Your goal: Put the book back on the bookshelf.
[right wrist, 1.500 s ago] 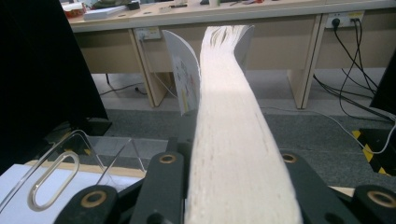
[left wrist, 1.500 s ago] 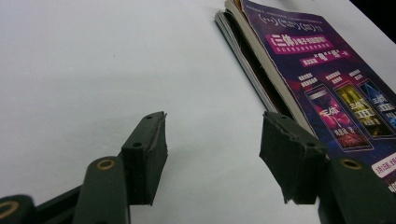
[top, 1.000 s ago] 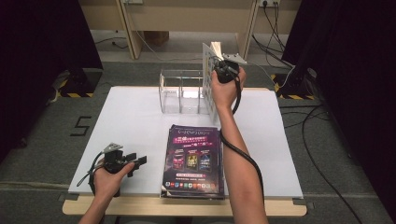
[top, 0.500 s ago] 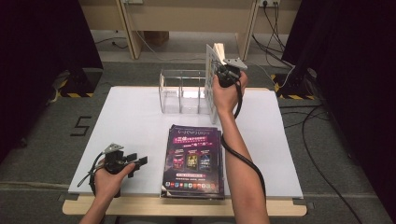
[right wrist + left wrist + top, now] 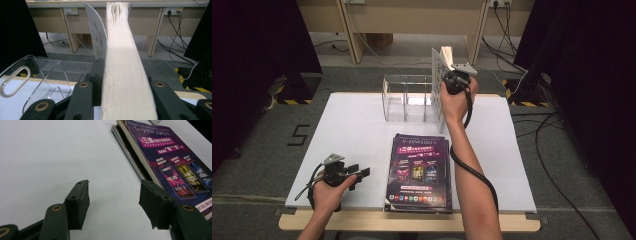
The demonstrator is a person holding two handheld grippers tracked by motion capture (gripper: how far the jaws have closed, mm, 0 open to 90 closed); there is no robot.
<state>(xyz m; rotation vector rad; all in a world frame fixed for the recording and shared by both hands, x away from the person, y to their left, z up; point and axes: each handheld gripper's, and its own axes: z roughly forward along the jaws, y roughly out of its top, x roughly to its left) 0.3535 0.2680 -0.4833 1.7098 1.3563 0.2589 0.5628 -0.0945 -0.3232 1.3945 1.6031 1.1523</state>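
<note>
right gripper [image 5: 451, 75] raised at arm's length, holding book [image 5: 439, 75] upright.

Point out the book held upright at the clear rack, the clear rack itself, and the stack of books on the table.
upright book [image 5: 123, 75], right gripper view, page edge.
clear rack [image 5: 404, 100], high view, front wall.
stack of books [image 5: 418, 170], high view, top cover.

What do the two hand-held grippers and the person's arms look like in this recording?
Both grippers are black. The left gripper has two blocky dark jaws with brass-coloured rivets, a grey three-cornered plate on top and a thin black cable behind the hand. The right gripper carries the same grey plate, and a thick black cable loops down along the forearm. Both forearms are bare, with no sleeves or gloves showing.
</note>
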